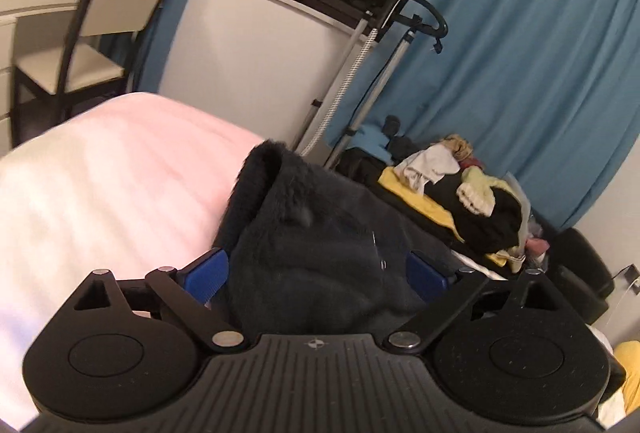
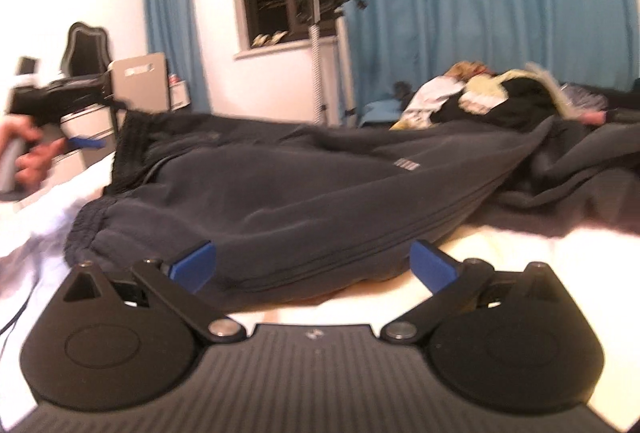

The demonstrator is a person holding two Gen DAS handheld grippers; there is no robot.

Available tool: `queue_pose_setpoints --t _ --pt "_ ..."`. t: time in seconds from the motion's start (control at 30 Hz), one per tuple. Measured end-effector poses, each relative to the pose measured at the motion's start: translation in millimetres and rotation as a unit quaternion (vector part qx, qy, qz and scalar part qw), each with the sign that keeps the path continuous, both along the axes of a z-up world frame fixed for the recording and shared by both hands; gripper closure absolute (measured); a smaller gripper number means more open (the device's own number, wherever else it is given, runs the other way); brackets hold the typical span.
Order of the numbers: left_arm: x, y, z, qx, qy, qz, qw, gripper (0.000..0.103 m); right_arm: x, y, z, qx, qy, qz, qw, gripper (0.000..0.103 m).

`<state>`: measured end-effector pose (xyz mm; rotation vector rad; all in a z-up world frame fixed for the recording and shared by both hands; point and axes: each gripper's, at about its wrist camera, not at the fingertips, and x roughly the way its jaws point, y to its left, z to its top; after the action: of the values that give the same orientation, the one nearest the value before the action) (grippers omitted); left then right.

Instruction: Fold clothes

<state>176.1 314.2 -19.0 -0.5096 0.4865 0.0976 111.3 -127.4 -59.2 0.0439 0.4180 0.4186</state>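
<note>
A dark navy pair of sweatpants lies across the white bed, waistband to the left. In the right wrist view my right gripper is open, its blue pads on either side of the near edge of the pants. My left gripper shows there at far left, held by a hand beside the waistband. In the left wrist view the left gripper has its blue pads wide apart with bunched dark fleece fabric filling the gap between them.
A pile of mixed clothes lies at the far side of the bed, also in the right wrist view. A garment steamer stand, blue curtains, a window and a chair stand beyond the bed.
</note>
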Motion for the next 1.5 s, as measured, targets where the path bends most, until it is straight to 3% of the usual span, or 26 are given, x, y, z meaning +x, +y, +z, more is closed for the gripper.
queue_pose_setpoints --t 0.17,0.37,0.47,0.6,0.73,0.8,0.93,1.0,1.03,1.07,1.1,1.17,1.23,1.33,1.43,1.5 --pt "-58 -35 3 -0.08 0.012 0.004 0.9967 0.004 -4 -27 19 0.009 -0.03 -0.042 0.999 0.0" --pt "-92 -91 -11 -0.184 0.054 0.003 0.9815 0.004 -22 -71 34 0.05 -0.013 -0.079 0.996 0.0" --pt "-102 -114 -29 -0.27 0.064 0.015 0.9606 0.004 -23 -85 41 0.073 0.004 -0.098 0.993 0.0" --pt "-105 -121 -71 -0.346 0.086 0.053 0.9329 0.004 -23 -83 46 0.064 -0.007 -0.104 0.992 0.0" --pt "-111 -114 -118 -0.424 0.111 0.101 0.8931 0.006 -21 -81 43 0.068 0.006 -0.099 0.993 0.0" --pt "-108 -108 -120 -0.419 0.102 0.11 0.8954 0.006 -18 -78 40 0.07 0.013 -0.096 0.993 0.0" --pt "-94 -101 -112 -0.363 0.073 0.126 0.9202 0.01 -12 -70 37 0.064 0.021 -0.09 0.994 0.0" --pt "-82 -97 -111 -0.329 0.08 0.136 0.9312 0.023 -11 -66 35 0.058 0.02 -0.086 0.994 0.0" --pt "-76 -93 -112 -0.317 0.09 0.142 0.9335 0.039 -10 -64 34 0.055 0.021 -0.085 0.995 0.0" --pt "-70 -90 -113 -0.305 0.101 0.147 0.9354 0.051 -10 -63 33 0.053 0.021 -0.083 0.995 0.0" --pt "-68 -89 -113 -0.305 0.103 0.15 0.9348 0.055 -9 -61 33 0.051 0.021 -0.082 0.995 0.0" --pt "-69 -87 -112 -0.305 0.1 0.154 0.9345 0.073 -8 -63 32 0.054 0.024 -0.084 0.995 0.0" --pt "-76 -87 -106 -0.299 0.088 0.154 0.9377 0.083 -7 -66 31 0.059 0.028 -0.087 0.994 0.0" --pt "-88 -87 -84 -0.265 0.049 0.151 0.9511 0.09 -6 -68 29 0.061 0.033 -0.093 0.993 0.0" --pt "-109 -73 -61 -0.27 -0.014 0.174 0.9469 0.092 -7 -70 30 0.059 0.033 -0.097 0.993 0.0" --pt "-127 -51 -53 -0.257 -0.044 0.228 0.9381 0.092 -9 -75 31 0.063 0.034 -0.102 0.992 0.0"
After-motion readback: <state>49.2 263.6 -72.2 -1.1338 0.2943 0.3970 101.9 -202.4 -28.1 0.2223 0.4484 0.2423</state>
